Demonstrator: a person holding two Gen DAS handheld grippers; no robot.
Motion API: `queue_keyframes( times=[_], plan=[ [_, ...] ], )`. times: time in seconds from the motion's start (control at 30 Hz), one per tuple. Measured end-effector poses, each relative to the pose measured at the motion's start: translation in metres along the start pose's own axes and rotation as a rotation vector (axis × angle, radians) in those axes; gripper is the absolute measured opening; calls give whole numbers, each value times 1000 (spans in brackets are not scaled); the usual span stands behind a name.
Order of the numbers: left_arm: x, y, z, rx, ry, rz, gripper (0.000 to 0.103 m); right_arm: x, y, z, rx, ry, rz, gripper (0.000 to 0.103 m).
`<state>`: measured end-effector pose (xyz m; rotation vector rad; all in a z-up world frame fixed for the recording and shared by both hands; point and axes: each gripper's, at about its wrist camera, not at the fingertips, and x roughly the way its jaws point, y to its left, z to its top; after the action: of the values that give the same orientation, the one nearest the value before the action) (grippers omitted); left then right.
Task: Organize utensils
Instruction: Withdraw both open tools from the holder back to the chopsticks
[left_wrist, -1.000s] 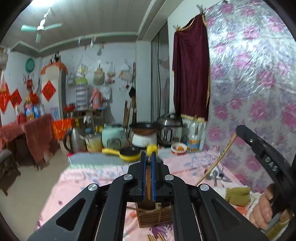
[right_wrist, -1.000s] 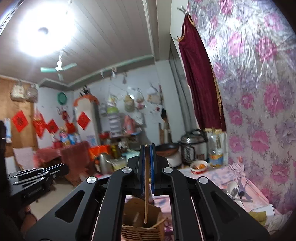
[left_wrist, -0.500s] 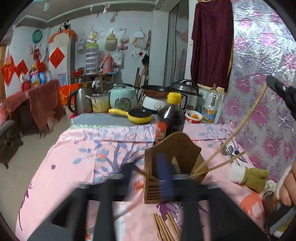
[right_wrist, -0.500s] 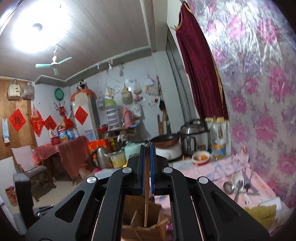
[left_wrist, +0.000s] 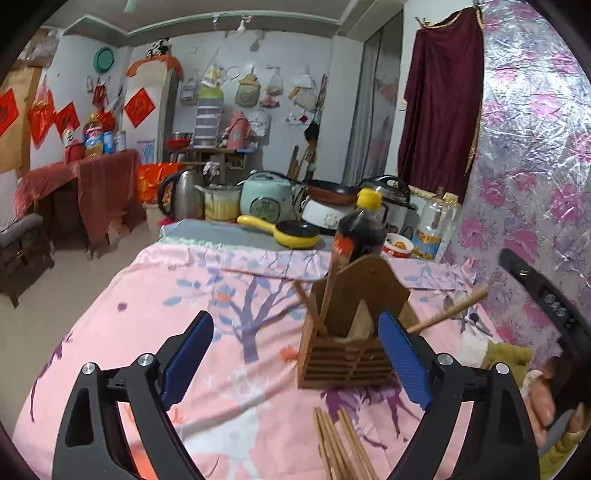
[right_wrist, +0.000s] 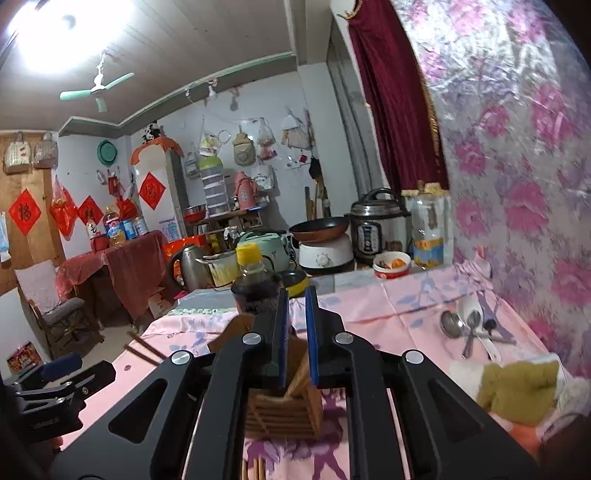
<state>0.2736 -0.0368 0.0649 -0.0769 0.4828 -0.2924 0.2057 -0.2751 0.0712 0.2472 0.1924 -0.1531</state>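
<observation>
My left gripper (left_wrist: 295, 363) stands wide apart with nothing between its blue pads; the wooden utensil holder (left_wrist: 347, 354) sits just ahead of it, nearer the right-hand pad, with several chopsticks (left_wrist: 325, 295) leaning inside. A bundle of loose chopsticks (left_wrist: 341, 443) lies on the pink tablecloth (left_wrist: 177, 302) beneath that gripper. My right gripper (right_wrist: 295, 332) hangs over the holder, jaws narrowly parted and clear of the chopstick below them. Spoons (right_wrist: 467, 325) lie off to its right
</observation>
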Motion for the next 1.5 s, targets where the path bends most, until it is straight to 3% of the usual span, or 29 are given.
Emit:
queue_keyframes(
  times=[0.17,0.3,0.47,0.6,0.7,0.83,1.03,1.27,1.5],
  plan=[
    [-4,12,-31,-54,45,30,91,-30,-13,-41,51,45,-33,13],
    [-1,9,-72,-23,113,84,92,-40,-21,-92,109,188,-26,17],
    [4,6,-128,54,229,136,92,-39,-17,-141,67,351,-23,18],
    [1,17,-170,38,335,127,92,-38,-13,-166,48,438,-16,18],
    [-10,24,-177,14,330,97,96,-41,-12,-175,33,470,-13,18],
    [-10,30,-194,-2,392,87,97,-50,-13,-178,18,495,2,31],
    [-18,31,-208,10,390,45,97,-71,-7,-188,-61,529,40,31],
    [-40,-3,-217,198,283,0,98,-83,-6,-210,-126,573,36,40],
    [-42,-19,-225,249,312,-109,97,-81,-12,-208,-88,577,40,40]
  ],
)
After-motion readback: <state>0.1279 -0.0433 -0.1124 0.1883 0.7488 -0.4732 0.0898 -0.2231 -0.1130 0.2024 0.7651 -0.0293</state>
